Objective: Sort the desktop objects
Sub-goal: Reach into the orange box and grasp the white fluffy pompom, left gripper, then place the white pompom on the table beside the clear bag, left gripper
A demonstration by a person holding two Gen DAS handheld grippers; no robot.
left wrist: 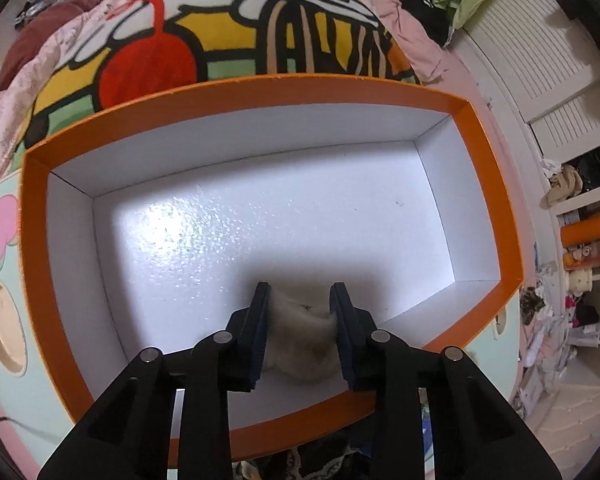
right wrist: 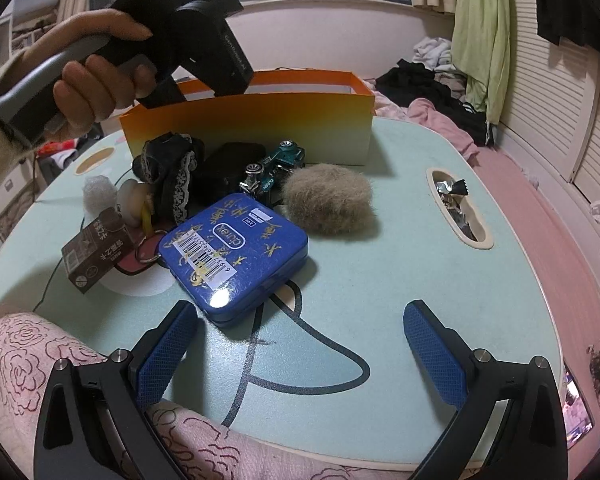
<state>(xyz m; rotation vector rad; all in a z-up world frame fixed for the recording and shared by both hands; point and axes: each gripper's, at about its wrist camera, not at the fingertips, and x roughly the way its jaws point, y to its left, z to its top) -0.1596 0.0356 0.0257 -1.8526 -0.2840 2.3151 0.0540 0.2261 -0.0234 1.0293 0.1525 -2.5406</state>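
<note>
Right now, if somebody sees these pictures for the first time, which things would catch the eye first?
Probably the big orange cardboard box with white inside, filling the left wrist view, where the left gripper pinches a pale fluffy piece above its bottom. In the right wrist view, the shiny blue square tin with gold writing lies on the pale green table, with a grey-brown fur ball behind it. The right gripper hangs open in front.

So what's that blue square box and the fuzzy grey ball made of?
The blue square box looks like painted metal, a tin: it has a hard shiny glare spot and rounded pressed corners. The fuzzy grey-brown ball looks like soft fur or fluffy fibre, with loose wispy hairs at its edges.
</note>
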